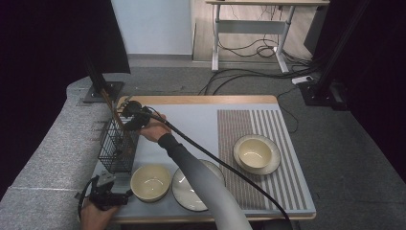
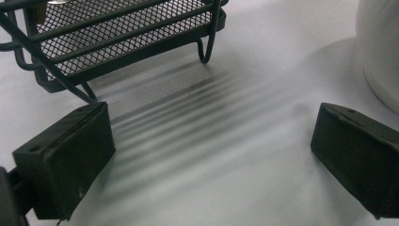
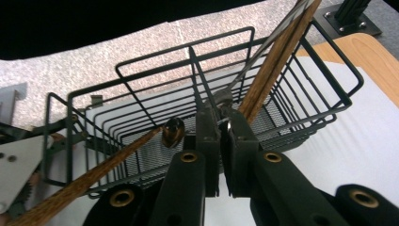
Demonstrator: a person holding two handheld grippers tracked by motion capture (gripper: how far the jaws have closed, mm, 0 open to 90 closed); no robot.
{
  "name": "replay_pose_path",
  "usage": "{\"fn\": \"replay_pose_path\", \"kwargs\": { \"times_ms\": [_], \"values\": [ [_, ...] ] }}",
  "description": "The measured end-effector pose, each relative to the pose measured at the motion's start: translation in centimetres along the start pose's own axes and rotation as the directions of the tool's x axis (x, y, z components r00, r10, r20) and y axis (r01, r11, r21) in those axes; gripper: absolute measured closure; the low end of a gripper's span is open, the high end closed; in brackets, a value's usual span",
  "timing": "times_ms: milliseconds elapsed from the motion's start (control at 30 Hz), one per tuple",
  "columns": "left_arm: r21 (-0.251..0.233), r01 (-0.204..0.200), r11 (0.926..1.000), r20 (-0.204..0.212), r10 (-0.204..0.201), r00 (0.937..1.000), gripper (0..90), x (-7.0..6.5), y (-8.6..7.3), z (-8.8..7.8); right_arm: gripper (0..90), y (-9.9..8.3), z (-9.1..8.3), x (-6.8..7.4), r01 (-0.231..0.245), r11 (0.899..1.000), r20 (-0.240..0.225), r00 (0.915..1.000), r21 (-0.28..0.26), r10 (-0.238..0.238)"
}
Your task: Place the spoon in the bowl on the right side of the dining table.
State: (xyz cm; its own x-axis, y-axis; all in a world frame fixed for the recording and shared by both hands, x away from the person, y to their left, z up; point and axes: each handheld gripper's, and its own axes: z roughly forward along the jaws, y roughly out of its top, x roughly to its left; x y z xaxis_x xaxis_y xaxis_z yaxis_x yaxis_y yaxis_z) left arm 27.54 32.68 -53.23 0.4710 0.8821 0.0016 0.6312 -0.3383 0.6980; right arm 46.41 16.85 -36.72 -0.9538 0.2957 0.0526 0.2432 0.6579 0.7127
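A black wire basket (image 1: 117, 146) stands at the left of the white mat (image 1: 191, 120). My right gripper (image 1: 131, 117) reaches over its far rim. In the right gripper view the jaws (image 3: 221, 113) are shut on the metal end of a utensil (image 3: 225, 99), whose thin stem runs up beside wooden handles (image 3: 273, 61) that lean out of the basket (image 3: 141, 94). Another wooden-handled utensil (image 3: 94, 179) lies across the near rim. My left gripper (image 1: 115, 191) rests open at the front left corner. Nothing is between its jaws (image 2: 211, 155), which are near the basket's foot (image 2: 204, 52).
A cream bowl (image 1: 150, 182) sits at the front left, close to the left gripper, and its wall (image 2: 381, 52) is beside that gripper's right jaw. A plate (image 1: 184, 191) lies partly under the person's forearm. A second bowl (image 1: 255, 152) sits on a plate on the striped placemat (image 1: 268, 124).
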Motion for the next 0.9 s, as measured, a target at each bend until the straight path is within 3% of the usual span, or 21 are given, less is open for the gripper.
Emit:
{"fn": "replay_pose_path", "kwargs": {
  "times_ms": [100,400,900],
  "values": [
    [-0.001,0.001,1.0000,-0.001,-0.001,1.0000,0.0,0.0,0.0,0.0,88.6,0.0,-0.4,0.2,-0.012,1.000,-0.023,0.9997,-0.015,0.011],
    [0.000,0.000,1.0000,0.000,0.000,1.0000,0.0,0.0,0.0,0.0,89.1,0.3,-1.3,1.4,0.054,0.998,0.007,0.9985,-0.012,-0.054],
    [-0.001,0.000,1.0000,-0.001,0.000,1.0000,0.0,0.0,0.0,0.0,89.2,1.1,-4.7,2.7,0.093,0.995,0.040,0.9950,-0.041,-0.091]
  ]
}}
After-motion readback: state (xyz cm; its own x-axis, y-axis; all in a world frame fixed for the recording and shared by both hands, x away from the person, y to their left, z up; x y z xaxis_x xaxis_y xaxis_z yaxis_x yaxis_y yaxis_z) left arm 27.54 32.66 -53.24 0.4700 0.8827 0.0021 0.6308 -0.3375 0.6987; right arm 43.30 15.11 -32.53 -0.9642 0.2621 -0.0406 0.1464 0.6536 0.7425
